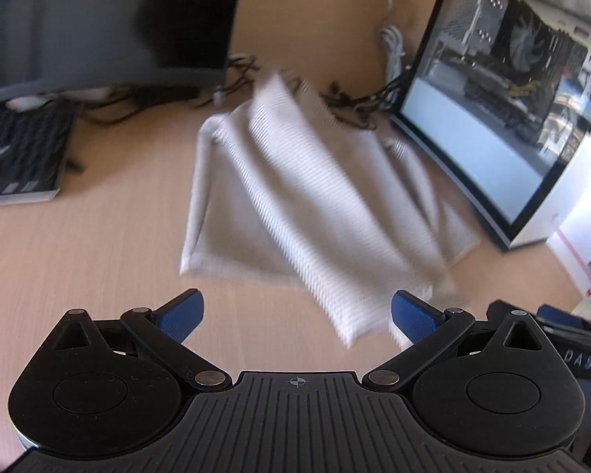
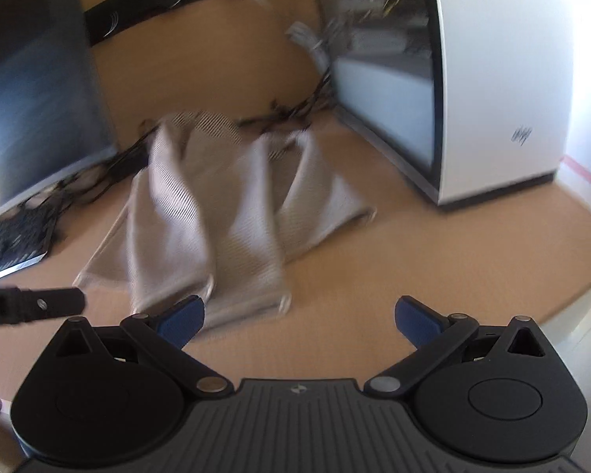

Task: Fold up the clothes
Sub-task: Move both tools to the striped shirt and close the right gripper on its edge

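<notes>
Left gripper tilted down over the desk, fingers spread wide, nothing held. Right gripper likewise wide open, empty, angled down. White ribbed cloth heaped in blurred folds on the desk just ahead, between monitor and computer case.
</notes>
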